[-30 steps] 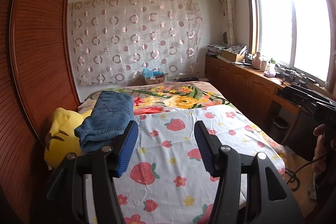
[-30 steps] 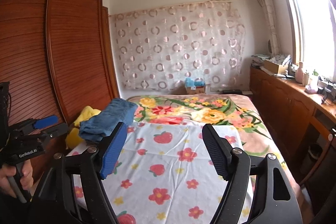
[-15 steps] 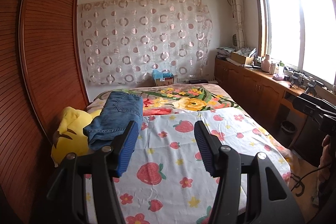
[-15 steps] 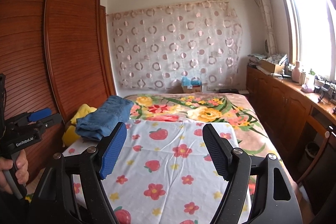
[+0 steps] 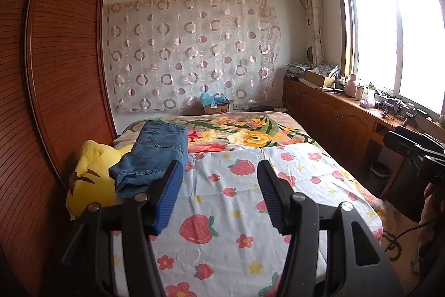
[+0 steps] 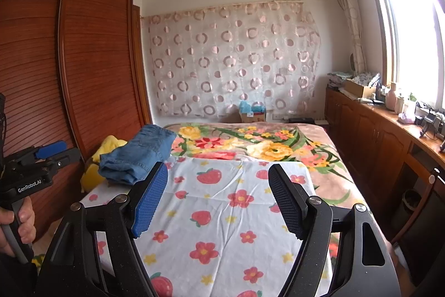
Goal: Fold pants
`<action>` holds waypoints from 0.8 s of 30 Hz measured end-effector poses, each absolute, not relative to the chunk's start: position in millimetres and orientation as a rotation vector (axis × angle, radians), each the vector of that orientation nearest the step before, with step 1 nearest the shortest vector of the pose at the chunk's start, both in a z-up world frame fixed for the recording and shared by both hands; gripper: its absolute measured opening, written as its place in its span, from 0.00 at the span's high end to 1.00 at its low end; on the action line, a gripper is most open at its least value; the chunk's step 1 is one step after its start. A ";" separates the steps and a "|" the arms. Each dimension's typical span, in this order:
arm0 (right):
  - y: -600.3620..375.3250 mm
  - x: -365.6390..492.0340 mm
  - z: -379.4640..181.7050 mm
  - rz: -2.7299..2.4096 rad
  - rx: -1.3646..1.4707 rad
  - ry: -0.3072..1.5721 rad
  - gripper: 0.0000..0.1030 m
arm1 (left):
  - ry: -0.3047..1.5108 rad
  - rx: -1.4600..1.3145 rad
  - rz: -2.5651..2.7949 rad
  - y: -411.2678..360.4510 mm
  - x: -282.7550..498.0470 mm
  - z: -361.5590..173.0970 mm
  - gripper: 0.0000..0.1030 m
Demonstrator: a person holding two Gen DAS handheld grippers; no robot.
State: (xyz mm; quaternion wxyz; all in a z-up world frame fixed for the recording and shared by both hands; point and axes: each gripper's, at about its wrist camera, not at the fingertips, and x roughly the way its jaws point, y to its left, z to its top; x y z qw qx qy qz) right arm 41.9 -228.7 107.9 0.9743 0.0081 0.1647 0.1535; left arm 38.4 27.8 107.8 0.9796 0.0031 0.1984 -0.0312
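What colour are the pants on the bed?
Blue denim pants, clearest in the left wrist view.

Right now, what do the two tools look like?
Both match: the left tool and right tool have black frames with silver pivot screws and two fingers faced with ribbed blue pads. The left tool's body carries white "GenRobot.AI" lettering. A dark cable trails under the right one.

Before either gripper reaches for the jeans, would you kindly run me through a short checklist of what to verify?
1. Left gripper open, nothing between the pads: ok.
2. Right gripper open and empty: ok.
3. Jeans in view, nothing lying on them: ok.
4. Jeans flat on the bed: not ok; they lie partly on the yellow plush toy.
5. Strawberry sheet free for folding: ok.
6. Jeans already fully folded: cannot tell.
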 end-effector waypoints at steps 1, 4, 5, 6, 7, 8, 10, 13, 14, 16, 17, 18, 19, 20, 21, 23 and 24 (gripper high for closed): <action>-228.4 42.3 108.3 0.310 0.016 0.332 0.26 | 0.400 0.006 -0.063 28.4 38.8 107.7 0.47; -227.9 42.2 108.4 0.309 0.014 0.333 0.26 | 0.398 0.005 -0.063 26.0 37.8 108.0 0.47; -227.9 41.9 108.4 0.309 0.014 0.332 0.26 | 0.398 0.006 -0.062 26.8 38.0 107.7 0.47; -228.2 41.6 108.3 0.309 0.015 0.332 0.26 | 0.397 0.006 -0.062 25.7 37.5 108.4 0.47; -228.6 41.2 108.2 0.309 0.016 0.332 0.26 | 0.397 0.005 -0.063 25.8 37.6 108.3 0.47; -227.7 42.2 109.2 0.309 0.016 0.332 0.26 | 0.396 0.005 -0.063 25.5 37.5 108.3 0.47; -228.0 41.5 108.5 0.309 0.016 0.332 0.26 | 0.394 0.005 -0.063 23.3 36.0 109.6 0.47; -228.1 41.6 108.6 0.309 0.015 0.333 0.26 | 0.394 0.006 -0.062 23.4 36.0 109.1 0.47; -227.7 41.9 109.2 0.308 0.014 0.332 0.26 | 0.394 0.005 -0.062 23.2 36.0 109.1 0.47; -227.6 42.2 109.6 0.310 0.014 0.333 0.26 | 0.394 0.006 -0.063 23.6 35.9 108.8 0.47; -230.0 40.6 108.0 0.310 0.014 0.332 0.26 | 0.394 0.006 -0.062 23.2 35.9 108.8 0.47; -230.2 40.2 107.9 0.310 0.013 0.331 0.26 | 0.393 0.006 -0.061 23.7 35.9 108.6 0.47; -229.6 40.7 108.3 0.309 0.014 0.332 0.26 | 0.392 0.005 -0.061 22.7 34.9 109.6 0.47; -229.7 40.7 108.2 0.309 0.015 0.331 0.26 | 0.393 0.005 -0.061 22.4 34.9 109.7 0.47; -230.1 40.9 107.5 0.308 0.015 0.331 0.26 | 0.392 0.005 -0.060 22.8 34.9 109.5 0.47; -230.1 40.9 107.5 0.309 0.014 0.331 0.26 | 0.392 0.005 -0.061 22.6 34.9 109.5 0.47; -230.3 40.9 107.5 0.308 0.014 0.331 0.26 | 0.391 0.005 -0.061 21.8 34.3 110.5 0.47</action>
